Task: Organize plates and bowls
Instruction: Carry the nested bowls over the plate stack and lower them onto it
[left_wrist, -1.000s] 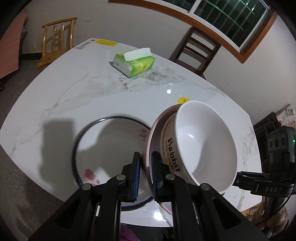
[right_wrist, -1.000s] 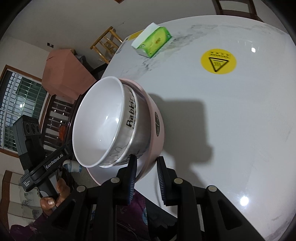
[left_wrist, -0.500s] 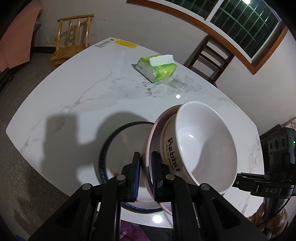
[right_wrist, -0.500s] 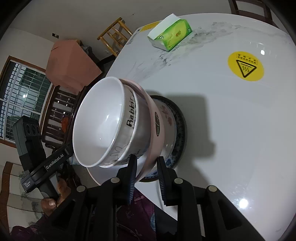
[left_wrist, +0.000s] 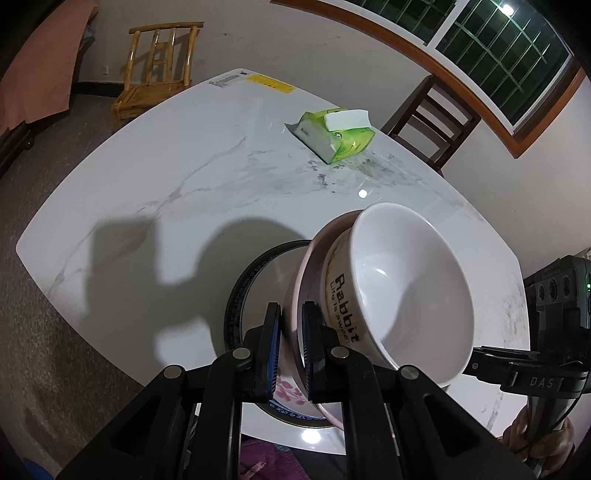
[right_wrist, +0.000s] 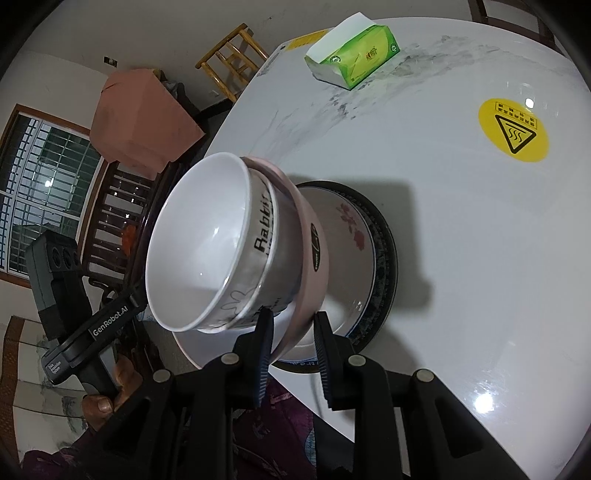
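A white bowl (left_wrist: 406, 288) (right_wrist: 199, 251) lettered "Rabbit" sits nested in a pink bowl (left_wrist: 314, 258) (right_wrist: 314, 229). The stack hangs tilted just above a dark-rimmed plate (left_wrist: 251, 280) (right_wrist: 369, 251) with red flowers, which lies on the white marble table (left_wrist: 166, 177). My left gripper (left_wrist: 291, 314) is shut on the pink bowl's wall at one side. On the opposite side my right gripper (right_wrist: 293, 321) is shut on the same wall, one finger inside and one outside. The bowls hide much of the plate.
A green tissue pack (left_wrist: 336, 136) (right_wrist: 354, 59) lies at the far side of the table. A yellow warning sticker (right_wrist: 513, 129) is on the tabletop. A dark wooden chair (left_wrist: 432, 118) and a bamboo chair (left_wrist: 159, 74) stand beyond the table. The plate lies near the table's front edge.
Both grippers have carried the nested bowls sideways and slightly down. The plate was beside the stack and now lies under it. Neither grip has changed.
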